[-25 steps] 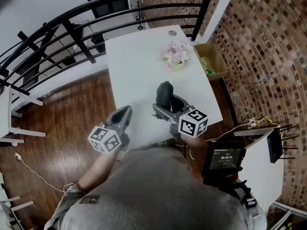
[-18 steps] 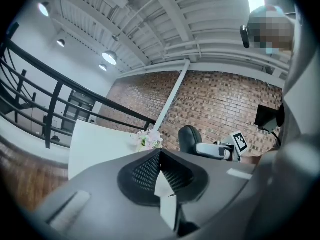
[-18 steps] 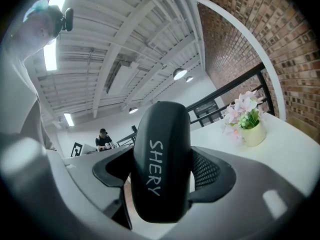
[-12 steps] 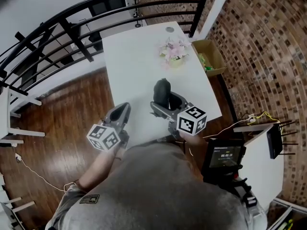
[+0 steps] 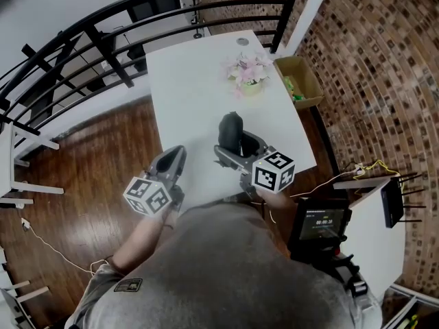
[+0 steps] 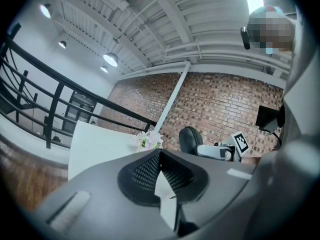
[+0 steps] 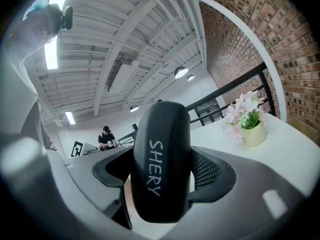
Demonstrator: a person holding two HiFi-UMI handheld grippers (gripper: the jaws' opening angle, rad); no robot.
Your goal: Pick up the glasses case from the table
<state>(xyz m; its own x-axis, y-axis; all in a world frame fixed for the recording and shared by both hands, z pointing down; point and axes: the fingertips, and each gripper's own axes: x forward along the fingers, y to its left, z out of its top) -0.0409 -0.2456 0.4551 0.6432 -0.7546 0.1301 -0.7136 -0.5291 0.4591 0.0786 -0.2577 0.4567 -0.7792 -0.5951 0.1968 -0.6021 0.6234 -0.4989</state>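
The black glasses case (image 7: 161, 164), lettered in white, stands on end between the jaws of my right gripper (image 7: 162, 171), and both pads press its sides. From the head view the case (image 5: 231, 130) is held over the near part of the white table (image 5: 192, 81) by the right gripper (image 5: 236, 146). My left gripper (image 5: 171, 163) hovers at the table's near left edge, its jaws shut with nothing in them. In the left gripper view the pads of the left gripper (image 6: 159, 171) meet, and the case (image 6: 189, 140) shows off to the right.
A pot of pink flowers (image 5: 248, 74) stands on the far right of the table. An open cardboard box (image 5: 302, 84) sits beside the table against the brick wall. A black railing (image 5: 103, 33) runs along the far side, and a small screen (image 5: 322, 225) is at my right.
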